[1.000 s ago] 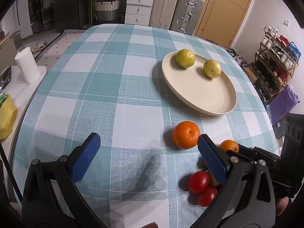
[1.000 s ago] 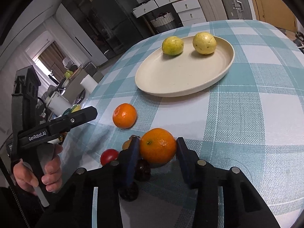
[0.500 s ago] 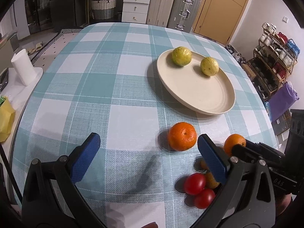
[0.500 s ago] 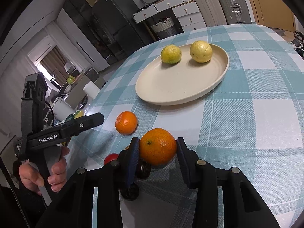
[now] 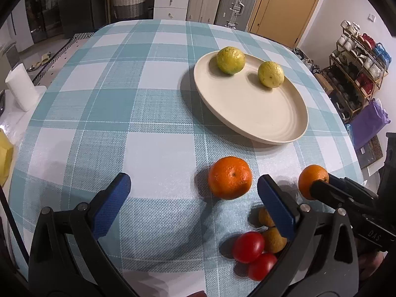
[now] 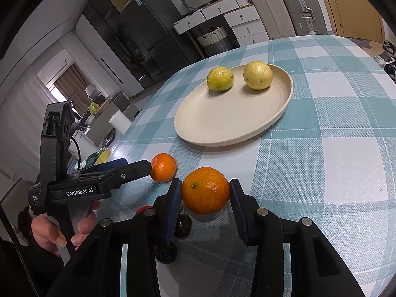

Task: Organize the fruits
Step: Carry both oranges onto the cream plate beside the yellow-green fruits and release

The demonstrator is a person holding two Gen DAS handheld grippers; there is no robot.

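A cream plate (image 5: 267, 123) (image 6: 222, 133) holds two yellow-green fruits (image 5: 230, 60) (image 5: 270, 74) at its far side. My right gripper (image 6: 205, 193) is shut on an orange (image 6: 206, 190), held above the table near the plate's front; the held orange also shows in the left wrist view (image 5: 312, 180). A second orange (image 5: 229, 177) (image 6: 163, 167) lies on the checked cloth. My left gripper (image 5: 193, 198) is open and empty, just short of this orange. Two red tomatoes (image 5: 248, 246) and small brown fruits (image 5: 272, 238) lie by its right finger.
The round table's checked cloth (image 5: 123, 99) spreads to the left and far side. A white paper roll (image 5: 21, 91) stands on a side counter at left. Suitcases, drawers and a door are behind the table; a shoe rack (image 5: 358, 74) is at right.
My right gripper has lifted the held orange off the table and carried it toward the plate. My left gripper has edged forward toward the loose orange.
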